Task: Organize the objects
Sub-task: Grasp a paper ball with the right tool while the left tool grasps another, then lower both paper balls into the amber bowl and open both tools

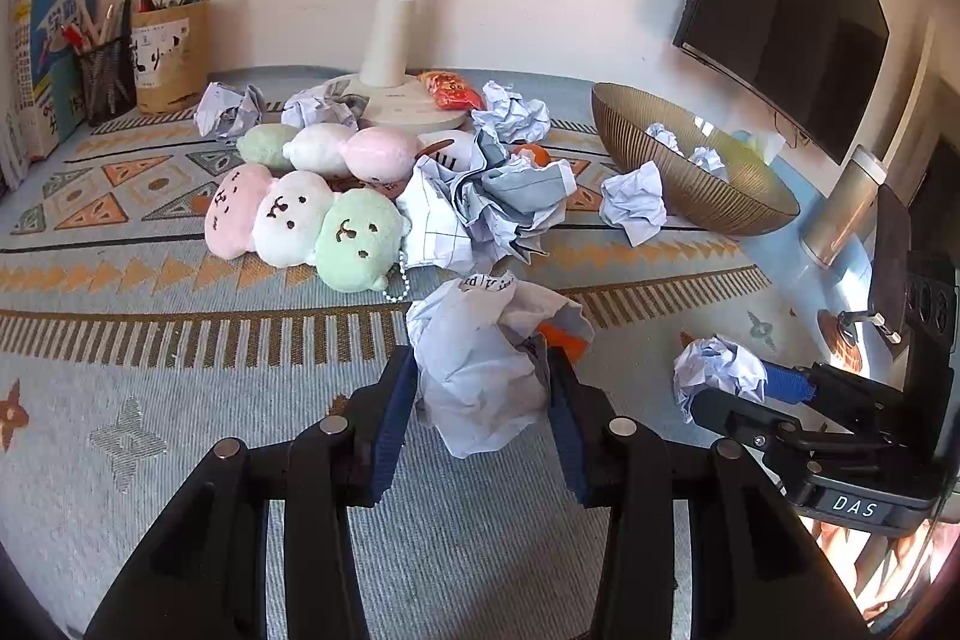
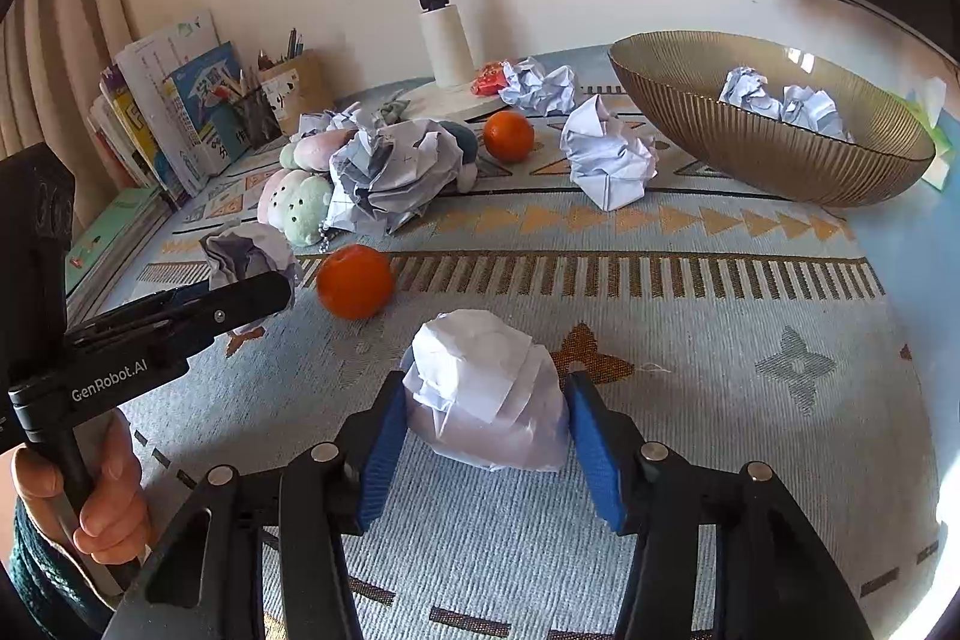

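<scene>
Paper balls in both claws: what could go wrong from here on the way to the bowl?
1. The left claw grips its paper ball right beside an orange; lifting could nudge it and set it rolling.
2. The right claw pinches its paper ball near the base only; loose crumpled paper may slip out.
3. The bowl sits behind another paper wad; a low carry could knock it.

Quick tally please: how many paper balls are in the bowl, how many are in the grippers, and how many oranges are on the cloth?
Paper balls in the bowl: 2
Paper balls in the grippers: 2, one in the left gripper, one in the right gripper
Oranges: 2
Total: 6
</scene>
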Demonstrator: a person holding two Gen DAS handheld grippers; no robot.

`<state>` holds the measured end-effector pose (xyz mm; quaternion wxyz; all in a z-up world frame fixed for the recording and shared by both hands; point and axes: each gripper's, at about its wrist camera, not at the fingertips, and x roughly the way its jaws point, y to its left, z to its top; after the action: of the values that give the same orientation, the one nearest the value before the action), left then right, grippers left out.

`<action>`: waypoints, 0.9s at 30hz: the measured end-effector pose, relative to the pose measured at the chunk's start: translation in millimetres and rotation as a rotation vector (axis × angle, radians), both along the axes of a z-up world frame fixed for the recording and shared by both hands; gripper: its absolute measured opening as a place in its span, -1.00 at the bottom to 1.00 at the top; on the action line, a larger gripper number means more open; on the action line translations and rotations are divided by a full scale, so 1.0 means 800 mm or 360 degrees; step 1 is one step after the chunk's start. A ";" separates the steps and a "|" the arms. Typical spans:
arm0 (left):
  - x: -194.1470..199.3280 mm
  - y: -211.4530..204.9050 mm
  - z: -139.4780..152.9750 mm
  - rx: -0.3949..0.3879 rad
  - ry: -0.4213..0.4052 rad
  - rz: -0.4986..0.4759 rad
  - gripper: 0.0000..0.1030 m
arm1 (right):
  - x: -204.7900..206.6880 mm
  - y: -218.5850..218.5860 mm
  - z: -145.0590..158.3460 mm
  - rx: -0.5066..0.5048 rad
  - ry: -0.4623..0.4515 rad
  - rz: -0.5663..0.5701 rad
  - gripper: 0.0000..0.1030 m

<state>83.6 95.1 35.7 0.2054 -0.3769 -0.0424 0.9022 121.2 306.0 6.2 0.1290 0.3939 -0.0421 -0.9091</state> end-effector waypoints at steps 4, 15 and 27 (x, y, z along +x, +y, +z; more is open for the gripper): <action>0.001 -0.001 0.006 0.0006 0.0006 0.0014 -0.23 | 0.012 0.004 0.025 0.0001 0.0093 -0.0017 -0.03; -0.048 0.126 0.152 0.0125 0.0279 -0.0262 -0.23 | 0.006 0.122 0.189 0.0089 0.0576 -0.0711 -0.01; -0.147 0.260 0.126 0.0032 0.0241 -0.0336 0.28 | -0.088 0.168 0.122 0.0154 0.0318 -0.0901 0.42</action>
<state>-34.0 303.2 136.2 0.3055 -0.3081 0.0041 0.9009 50.5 440.8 104.0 -0.1448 0.2807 -0.0938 -0.9441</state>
